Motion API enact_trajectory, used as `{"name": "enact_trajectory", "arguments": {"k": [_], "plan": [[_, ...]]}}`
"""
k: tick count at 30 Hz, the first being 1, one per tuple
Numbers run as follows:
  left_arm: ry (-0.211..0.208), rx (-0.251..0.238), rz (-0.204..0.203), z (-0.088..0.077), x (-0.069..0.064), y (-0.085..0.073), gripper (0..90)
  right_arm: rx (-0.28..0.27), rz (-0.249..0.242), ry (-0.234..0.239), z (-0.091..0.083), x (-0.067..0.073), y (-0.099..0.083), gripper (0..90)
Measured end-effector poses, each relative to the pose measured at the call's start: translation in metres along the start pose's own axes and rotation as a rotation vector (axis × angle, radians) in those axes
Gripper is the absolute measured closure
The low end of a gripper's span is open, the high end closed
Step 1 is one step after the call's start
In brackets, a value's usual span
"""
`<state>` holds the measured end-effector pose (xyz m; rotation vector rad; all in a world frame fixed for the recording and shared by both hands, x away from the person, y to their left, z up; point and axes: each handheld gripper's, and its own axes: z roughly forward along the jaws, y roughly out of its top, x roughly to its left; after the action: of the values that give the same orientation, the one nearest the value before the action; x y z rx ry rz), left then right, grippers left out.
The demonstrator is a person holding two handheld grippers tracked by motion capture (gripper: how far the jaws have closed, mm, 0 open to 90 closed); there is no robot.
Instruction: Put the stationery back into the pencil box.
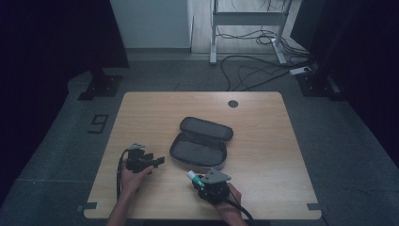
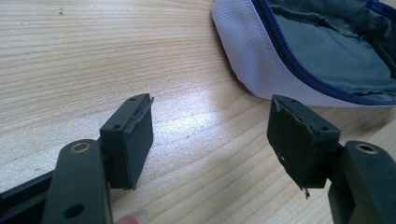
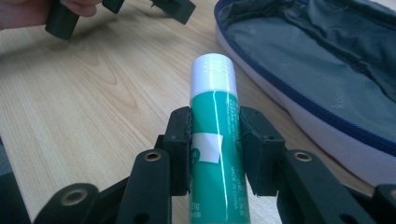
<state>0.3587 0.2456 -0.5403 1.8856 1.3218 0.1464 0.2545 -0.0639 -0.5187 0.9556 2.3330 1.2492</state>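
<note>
A grey zip pouch (image 1: 201, 142) lies unzipped and spread open in the middle of the wooden table (image 1: 263, 117). My right gripper (image 1: 196, 180) is near the front edge, just below the pouch, shut on a green glue stick (image 3: 214, 140) with a white cap (image 3: 214, 70) that points toward the pouch (image 3: 327, 60). My left gripper (image 1: 160, 161) sits left of the pouch, open, with bare wood between its pads (image 2: 135, 140). The pouch's white edge and blue zip (image 2: 289, 60) lie just beyond its jaws. The left gripper's jaw tips (image 3: 173, 7) appear at the top of the right gripper view.
A round dark cable hole (image 1: 233, 103) marks the table's far side. Beyond the table stand a white desk frame (image 1: 244, 23) and loose cables (image 1: 254, 66) on the floor. Dark stands flank both sides. Bare wood stretches right of the pouch.
</note>
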Motion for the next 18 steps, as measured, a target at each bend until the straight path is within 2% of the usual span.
{"name": "enact_trajectory", "arguments": {"k": [18], "plan": [[-0.001, 0.000, 0.001, 0.000, -0.001, 0.000, 31.4, -0.042, 0.051, -0.027, -0.004, -0.022, 0.014, 65.1]]}}
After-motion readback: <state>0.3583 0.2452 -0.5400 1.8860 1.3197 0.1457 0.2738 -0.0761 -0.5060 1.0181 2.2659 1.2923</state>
